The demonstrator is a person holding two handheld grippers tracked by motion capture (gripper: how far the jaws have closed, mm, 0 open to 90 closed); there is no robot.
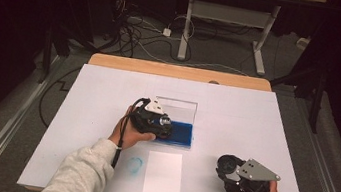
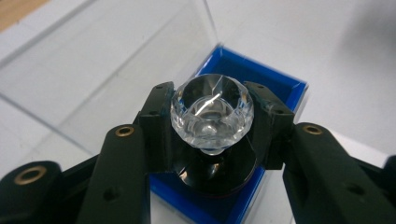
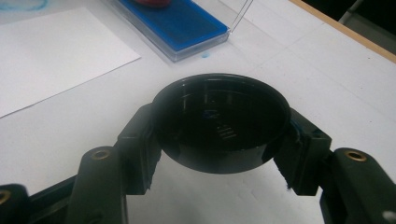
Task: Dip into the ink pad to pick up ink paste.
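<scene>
My left gripper [image 1: 161, 122] is shut on the clear faceted knob [image 2: 212, 114] of a round stamp. The stamp's black base [image 2: 215, 176] is over the blue ink pad [image 1: 181, 132] [image 2: 261, 77]; I cannot tell whether it touches. The pad lies in a clear case with its lid [image 1: 179, 108] [image 2: 116, 70] standing open behind it. Near the table's front right, my right gripper [image 1: 229, 168] [image 3: 222, 122] is shut on a black round cap [image 3: 219, 116], held just above the white surface, hollow side up.
A white paper sheet [image 1: 163, 176] [image 3: 51, 51] lies in front of the ink pad [image 3: 177, 23]. A blue ink smudge [image 1: 135, 164] marks the table cover to the sheet's left. The wooden table edge [image 1: 177, 70] runs along the back.
</scene>
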